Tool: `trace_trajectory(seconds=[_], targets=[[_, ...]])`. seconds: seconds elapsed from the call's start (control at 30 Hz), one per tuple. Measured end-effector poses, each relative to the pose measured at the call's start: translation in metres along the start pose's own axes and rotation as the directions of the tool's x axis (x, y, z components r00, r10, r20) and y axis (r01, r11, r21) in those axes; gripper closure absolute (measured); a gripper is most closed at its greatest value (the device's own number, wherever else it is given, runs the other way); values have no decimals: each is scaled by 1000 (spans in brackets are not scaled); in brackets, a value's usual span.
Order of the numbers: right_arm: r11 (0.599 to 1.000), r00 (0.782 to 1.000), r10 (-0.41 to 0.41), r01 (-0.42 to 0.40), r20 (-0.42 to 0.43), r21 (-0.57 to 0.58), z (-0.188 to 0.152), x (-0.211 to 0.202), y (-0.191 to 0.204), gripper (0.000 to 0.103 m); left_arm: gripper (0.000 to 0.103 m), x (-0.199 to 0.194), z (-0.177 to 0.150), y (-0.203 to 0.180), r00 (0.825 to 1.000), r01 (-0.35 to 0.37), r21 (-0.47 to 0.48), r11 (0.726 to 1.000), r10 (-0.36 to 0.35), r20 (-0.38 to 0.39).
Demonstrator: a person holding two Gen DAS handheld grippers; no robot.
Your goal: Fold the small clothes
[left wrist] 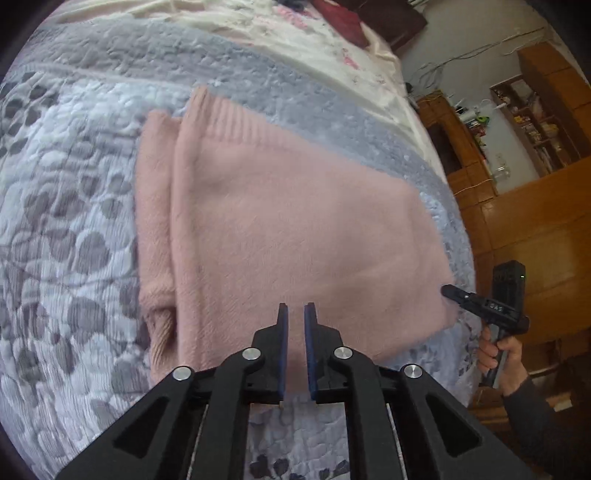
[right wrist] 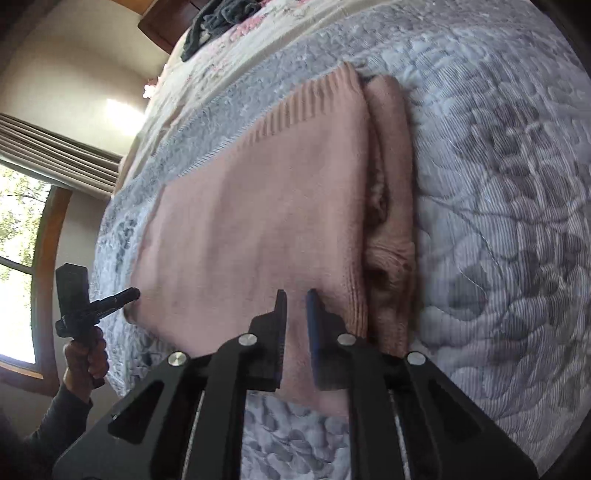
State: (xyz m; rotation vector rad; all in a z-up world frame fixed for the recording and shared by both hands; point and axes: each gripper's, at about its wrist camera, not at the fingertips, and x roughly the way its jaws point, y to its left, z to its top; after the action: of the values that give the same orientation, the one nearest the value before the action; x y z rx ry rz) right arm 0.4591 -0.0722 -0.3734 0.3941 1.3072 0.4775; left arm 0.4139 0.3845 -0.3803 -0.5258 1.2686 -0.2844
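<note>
A pink knit sweater point(left wrist: 295, 214) point(right wrist: 258, 221) lies flat on the bed, ribbed hem point(left wrist: 229, 114) at the far end. One sleeve point(left wrist: 155, 221) point(right wrist: 391, 184) is folded along its side. My left gripper point(left wrist: 296, 306) is at the sweater's near edge, its jaws almost together with pink cloth between them. In the right wrist view the left gripper point(right wrist: 129, 295) touches the sweater's near left corner. My right gripper point(right wrist: 296, 293) also pinches the near edge, beside the folded sleeve. In the left wrist view the right gripper point(left wrist: 448, 291) meets the sweater's right corner.
The quilted grey-blue bedspread point(left wrist: 66, 221) point(right wrist: 498, 221) surrounds the sweater. A dark garment point(right wrist: 218, 18) and a red cloth point(left wrist: 343, 18) lie at the bed's far end. Wooden cabinets point(left wrist: 535, 221) and a window point(right wrist: 18, 240) flank the bed. A hand point(left wrist: 506, 354) point(right wrist: 86, 354) holds each gripper.
</note>
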Motion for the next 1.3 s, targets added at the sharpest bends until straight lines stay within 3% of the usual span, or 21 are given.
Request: trace_trajectory(seconds=[0.03, 0.1, 0.17, 0.23, 0.3, 0.33, 0.37, 0.4, 0.43, 0.47, 0.5, 0.53, 0.57, 0.67, 0.87, 1.07, 1.2, 1.3], targets=[[1000, 1000, -15, 15, -3, 4, -2, 5, -7, 103, 101, 4, -4, 7, 1000, 4, -23, 1000, -4, 0], [999, 1000, -16, 16, -5, 34, 0, -1, -7, 100, 102, -5, -10, 8, 998, 50, -58, 997, -48, 26], [1000, 1000, 1, -1, 18, 8, -3, -20, 7, 86, 90, -20, -18, -2, 991, 122, -25, 992, -120, 54], [1000, 1000, 9, -8, 27, -29, -12, -34, 15, 84, 89, -23, -27, -4, 995, 79, 1, 997, -79, 56], [998, 999, -50, 50, 0, -40, -21, -29, 7, 86, 89, -13, -34, 15, 1000, 1, -53, 999, 1, 23], [996, 996, -84, 84, -18, -29, -26, -24, -4, 92, 100, -11, -36, 24, 1000, 11, -95, 995, -10, 18], [995, 995, -94, 94, -24, -16, -31, -20, -15, 103, 101, -13, -36, 28, 999, 32, -121, 992, -30, 19], [995, 995, -101, 101, -19, -11, -32, -23, -18, 103, 101, -20, -36, 29, 999, 38, -135, 990, -35, 20], [991, 992, -128, 127, -10, -28, -33, -28, -11, 103, 93, -31, -35, 28, 999, 50, -138, 989, -46, 28], [983, 985, -169, 170, 10, -76, -36, -36, 4, 89, 70, -44, -33, 28, 995, 89, -138, 986, -83, 48], [968, 978, -205, 208, 37, -142, -40, -43, 23, 63, 59, -59, -29, 30, 991, 120, -138, 983, -111, 75], [948, 971, -228, 238, 70, -210, -47, -49, 44, 54, 39, -74, -23, 34, 989, 114, -140, 984, -100, 106], [922, 966, -237, 258, 106, -289, -56, -53, 69, 47, 33, -87, -15, 39, 988, 98, -147, 984, -79, 131], [822, 956, -245, 293, 161, -489, -87, -42, 140, 42, 33, -110, 12, 60, 985, 95, -196, 976, -64, 160], [680, 971, -204, 232, 124, -696, -122, 24, 249, 41, 32, -103, 60, 88, 989, 130, -265, 955, -108, 98], [640, 980, -176, 186, 93, -746, -128, 55, 312, 38, 32, -74, 83, 90, 991, 136, -271, 953, -125, 57], [583, 976, -190, 200, 108, -787, -130, 70, 331, 36, 32, -50, 94, 98, 990, 140, -281, 949, -138, 27], [575, 977, -186, 194, 104, -795, -127, 84, 338, 34, 32, -33, 103, 102, 988, 148, -279, 949, -152, 8]])
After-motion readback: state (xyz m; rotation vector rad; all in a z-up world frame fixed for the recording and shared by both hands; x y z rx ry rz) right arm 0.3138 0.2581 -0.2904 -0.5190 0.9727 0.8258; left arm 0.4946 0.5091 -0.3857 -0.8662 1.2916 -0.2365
